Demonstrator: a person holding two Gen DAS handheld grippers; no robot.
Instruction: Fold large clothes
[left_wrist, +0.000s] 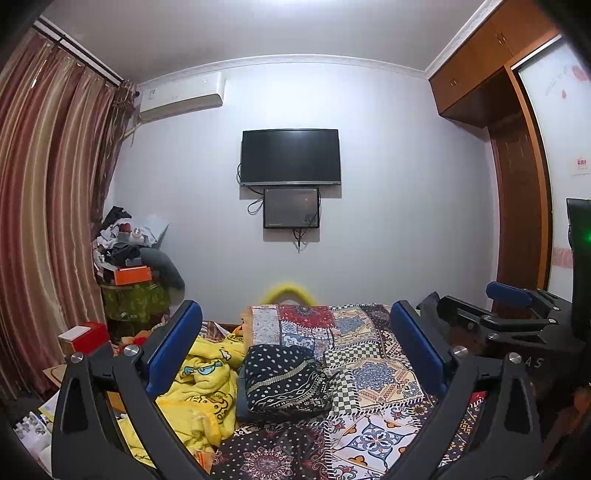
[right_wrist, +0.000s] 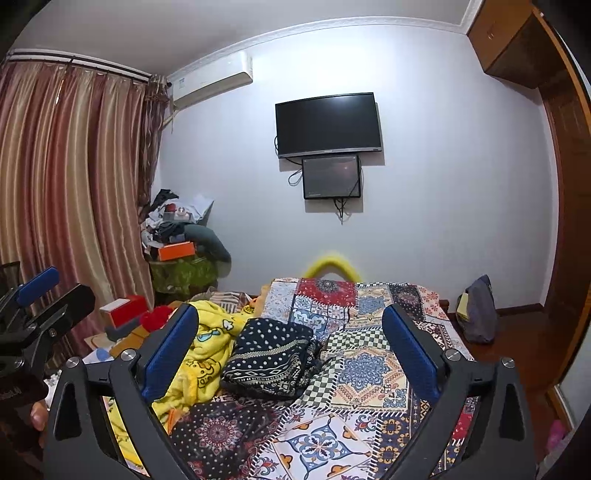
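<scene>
Only the right wrist view shows the grey bag (right_wrist: 478, 310). Folded dark patterned garment (left_wrist: 284, 376) lies on bedspread (left_wrist: 373, 369). Left gripper (left_wrist: 295, 354) and right gripper (right_wrist: 291, 354) gape wide, empty.

Bare patchwork bedspread (right_wrist: 373, 373) right of the folded dark garment (right_wrist: 269, 358) lies free; yellow blanket (right_wrist: 207, 354) apparently crowds its left.

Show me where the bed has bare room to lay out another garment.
Free: the patchwork bedspread right of the folded dark garment, out to the bed's right edge, and the near strip ahead of both open grippers. Crowded: the left side, under the crumpled yellow blanket.
</scene>
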